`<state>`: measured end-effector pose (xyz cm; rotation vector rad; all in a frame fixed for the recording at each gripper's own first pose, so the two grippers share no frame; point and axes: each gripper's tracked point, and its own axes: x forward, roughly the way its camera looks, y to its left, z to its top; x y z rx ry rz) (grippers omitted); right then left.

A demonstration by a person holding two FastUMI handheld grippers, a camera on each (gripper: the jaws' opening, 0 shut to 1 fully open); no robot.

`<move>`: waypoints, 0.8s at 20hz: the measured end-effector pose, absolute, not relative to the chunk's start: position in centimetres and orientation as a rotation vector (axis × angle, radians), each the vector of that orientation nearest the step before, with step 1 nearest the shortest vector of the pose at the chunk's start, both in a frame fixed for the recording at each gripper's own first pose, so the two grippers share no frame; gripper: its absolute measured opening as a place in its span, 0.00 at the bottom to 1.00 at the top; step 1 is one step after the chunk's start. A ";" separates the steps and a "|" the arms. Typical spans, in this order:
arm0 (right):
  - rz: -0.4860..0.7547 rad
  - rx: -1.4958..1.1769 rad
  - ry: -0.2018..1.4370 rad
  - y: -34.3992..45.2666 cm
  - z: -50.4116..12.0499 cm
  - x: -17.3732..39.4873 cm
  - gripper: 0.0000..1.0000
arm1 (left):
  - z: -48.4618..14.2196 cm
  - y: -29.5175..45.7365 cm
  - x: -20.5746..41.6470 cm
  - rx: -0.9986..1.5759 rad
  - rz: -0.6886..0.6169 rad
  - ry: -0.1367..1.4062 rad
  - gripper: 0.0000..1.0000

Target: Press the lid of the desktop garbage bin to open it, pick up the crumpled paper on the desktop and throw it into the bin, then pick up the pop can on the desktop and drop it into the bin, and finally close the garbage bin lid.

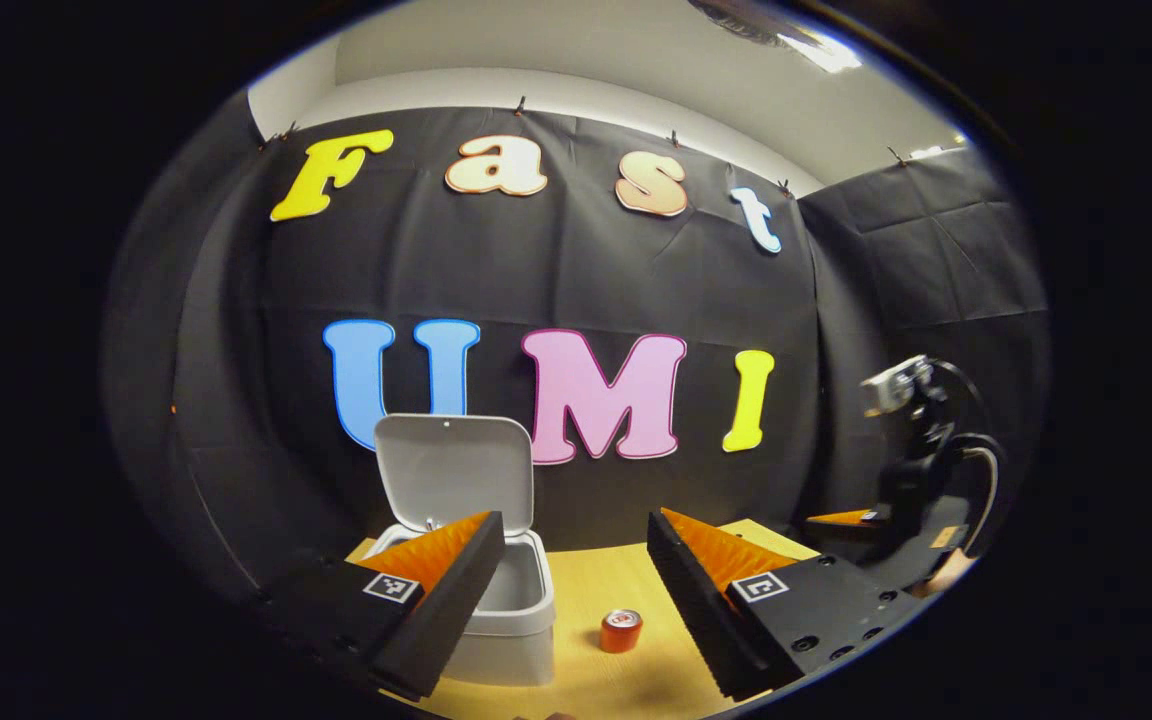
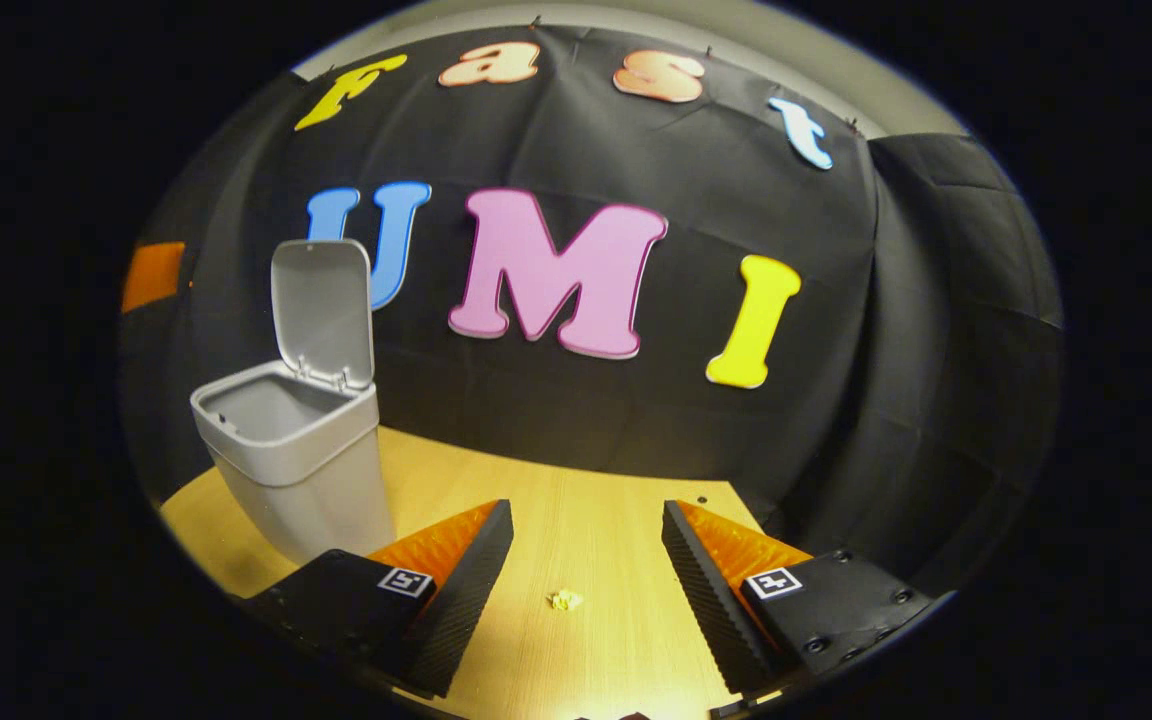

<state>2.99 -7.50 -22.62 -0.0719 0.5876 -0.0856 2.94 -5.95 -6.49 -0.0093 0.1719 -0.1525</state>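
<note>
Bin [image 2: 296, 470] lid [image 2: 324, 312] is propped open at 10 o'clock. Right gripper [image 2: 586, 580] is held spread, empty, framing crumpled paper [image 2: 565, 600] for pickup. Left gripper [image 1: 576, 590] is spread too.

The garbage bin [image 2: 296, 470] looks like smooth grey plastic with a soft satin sheen, and its raised lid [image 2: 324, 312] has the same finish. It stands on a counter [image 2: 576, 540] of pale wood-grain laminate, smooth and faintly glossy. Right of the bin, the pop can [image 1: 621, 631] is shiny metal. Farther right of the bin lies the crumpled paper [image 2: 565, 600], matt and creased. Behind the bin hangs matt, wrinkled cloth [image 2: 636, 420].
</note>
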 end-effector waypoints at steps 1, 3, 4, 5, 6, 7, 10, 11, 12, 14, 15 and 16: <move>-0.071 -0.054 0.633 -7.4 -24.3 3.3 0.97 | -6.7 -5.3 3.0 0.003 -0.135 0.185 0.98; -0.047 0.005 0.741 -7.3 -28.2 3.8 0.97 | -7.1 -4.2 2.8 0.032 -0.096 0.202 0.98; -0.038 0.029 0.791 -7.1 -29.9 3.7 0.97 | -7.4 -3.9 2.5 0.045 -0.082 0.211 0.98; -0.036 0.039 0.833 -7.4 -31.7 3.6 0.97 | -7.6 -3.5 2.3 0.059 -0.069 0.221 0.98; -0.037 0.041 0.872 -7.8 -33.4 3.7 0.97 | -8.0 -2.9 2.1 0.078 -0.053 0.236 0.98; -0.031 0.043 0.906 -8.0 -35.0 3.8 0.97 | -8.4 -2.4 2.0 0.098 -0.034 0.251 0.98; 0.003 0.047 1.023 -7.8 -40.2 3.6 0.97 | -9.3 -1.7 1.6 0.137 0.014 0.290 0.98; 0.018 0.055 1.059 -7.5 -41.8 3.7 0.97 | -9.9 -1.5 1.7 0.153 0.030 0.306 0.98; 0.026 0.050 1.097 -7.5 -43.4 3.5 0.97 | -10.5 -1.4 1.8 0.165 0.045 0.323 0.98; 0.028 0.037 1.145 -7.6 -46.1 3.6 0.97 | -11.6 -1.6 1.9 0.152 0.066 0.353 0.98; 0.031 0.043 1.170 -7.5 -47.2 3.7 0.97 | -12.1 -2.0 1.9 0.134 0.068 0.368 0.98; 0.033 0.049 1.197 -7.5 -48.1 3.5 0.97 | -12.5 -2.5 1.9 0.126 0.068 0.381 0.98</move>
